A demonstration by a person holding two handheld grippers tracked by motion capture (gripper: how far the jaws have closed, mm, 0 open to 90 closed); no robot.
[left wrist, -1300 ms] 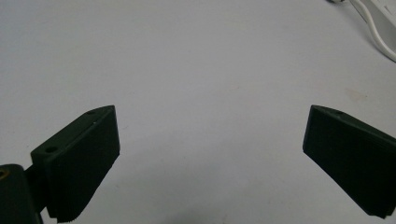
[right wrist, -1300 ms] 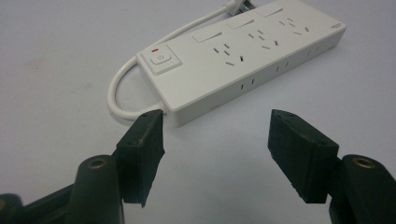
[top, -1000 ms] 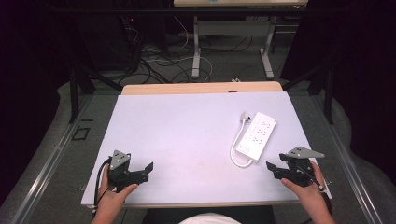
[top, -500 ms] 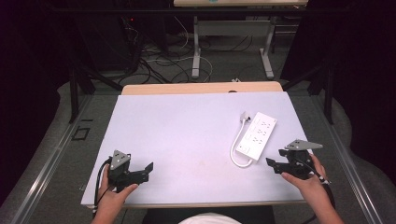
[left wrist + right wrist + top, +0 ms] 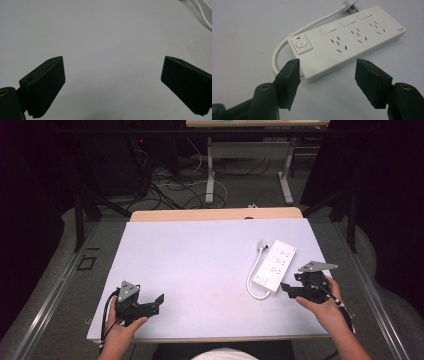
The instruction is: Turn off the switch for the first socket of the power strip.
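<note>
a flat white plastic power strip (image 5: 274, 266) with three socket groups lies on the right half of the pale lavender table top (image 5: 200, 265), its long axis running from near right to far. in the right gripper view the strip (image 5: 347, 41) shows a square power button with a small red mark at its near end, and a row of rectangular covers beside the sockets. its thin white cable (image 5: 252, 275) loops out from the near end, curves along the strip's left side and ends in a white plug (image 5: 262, 244) resting on the table by the strip's far end.

the right gripper (image 5: 286, 288), black with a grey three-cornered plate on top, is held in the person's right hand (image 5: 325, 307) just beside the strip's near end, pointing at it. its jaws stand apart with nothing between them, and the strip's near corner lies just ahead of the gap, not touched.

the left gripper (image 5: 159, 301), of the same build, sits low at the table's near left corner in the left hand (image 5: 120, 332), well apart from the strip. its jaws are spread wide over bare table (image 5: 107, 45).
</note>
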